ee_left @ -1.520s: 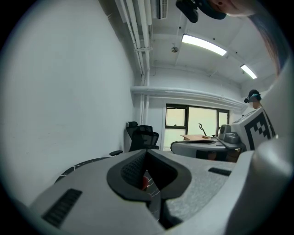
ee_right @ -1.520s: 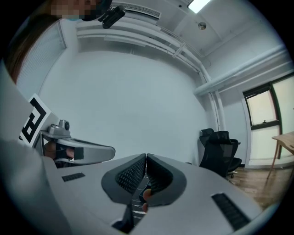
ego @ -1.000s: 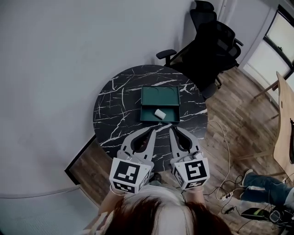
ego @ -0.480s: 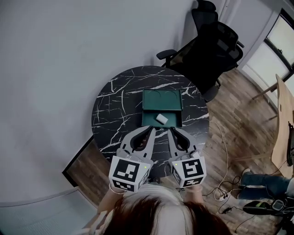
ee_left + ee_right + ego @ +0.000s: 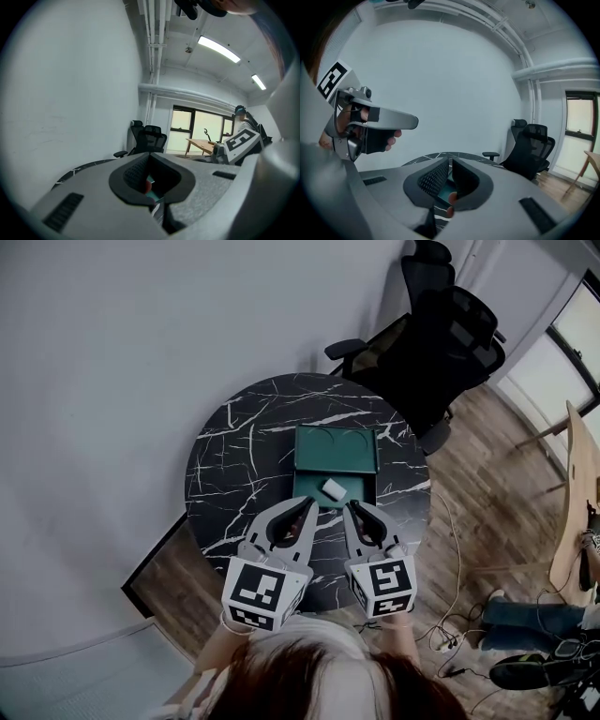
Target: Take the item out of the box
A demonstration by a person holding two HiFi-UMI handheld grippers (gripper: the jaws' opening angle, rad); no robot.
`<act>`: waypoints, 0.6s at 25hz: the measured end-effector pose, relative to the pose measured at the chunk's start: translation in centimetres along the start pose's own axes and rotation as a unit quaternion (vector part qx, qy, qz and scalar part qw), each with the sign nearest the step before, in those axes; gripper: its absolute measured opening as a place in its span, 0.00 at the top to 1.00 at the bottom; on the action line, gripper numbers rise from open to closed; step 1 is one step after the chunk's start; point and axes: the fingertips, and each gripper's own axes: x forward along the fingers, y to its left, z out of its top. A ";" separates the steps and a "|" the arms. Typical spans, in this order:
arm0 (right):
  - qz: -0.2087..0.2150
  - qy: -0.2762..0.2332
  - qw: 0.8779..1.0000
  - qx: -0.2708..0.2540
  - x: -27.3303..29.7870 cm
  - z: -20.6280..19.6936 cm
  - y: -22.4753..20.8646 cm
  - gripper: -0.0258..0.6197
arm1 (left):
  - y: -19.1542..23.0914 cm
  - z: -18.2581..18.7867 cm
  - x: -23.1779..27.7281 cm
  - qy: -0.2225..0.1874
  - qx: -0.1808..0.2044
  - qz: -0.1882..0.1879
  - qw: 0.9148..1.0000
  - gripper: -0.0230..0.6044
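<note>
I have both claws clenched on nothing. The left gripper (image 5: 308,505) and the right gripper (image 5: 348,510) sit side by side over the near part of the black marble table (image 5: 234,465), their tips at the front wall of the open green box (image 5: 337,448). The white item (image 5: 334,488) lies inside the box's tray, just beyond the tips and between them, untouched.
</note>
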 end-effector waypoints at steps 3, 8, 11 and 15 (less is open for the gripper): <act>0.004 0.013 1.000 -0.011 1.2 -0.7 -0.2 0.92 | 0.7 -0.2 0.6 0.003 -0.001 0.000 1.000 0.95; 0.014 0.035 0.999 -0.027 3.0 -2.2 -0.5 0.91 | 1.5 -0.4 1.5 0.007 -0.005 -0.001 1.000 0.95; 0.019 0.046 0.998 -0.037 4.0 -2.8 -0.7 0.91 | 1.6 -0.6 2.1 0.011 -0.004 -0.005 1.000 0.95; 0.026 0.060 0.997 -0.043 5.3 -3.6 -1.1 0.90 | 1.9 -0.7 2.8 0.016 -0.003 -0.009 1.000 0.95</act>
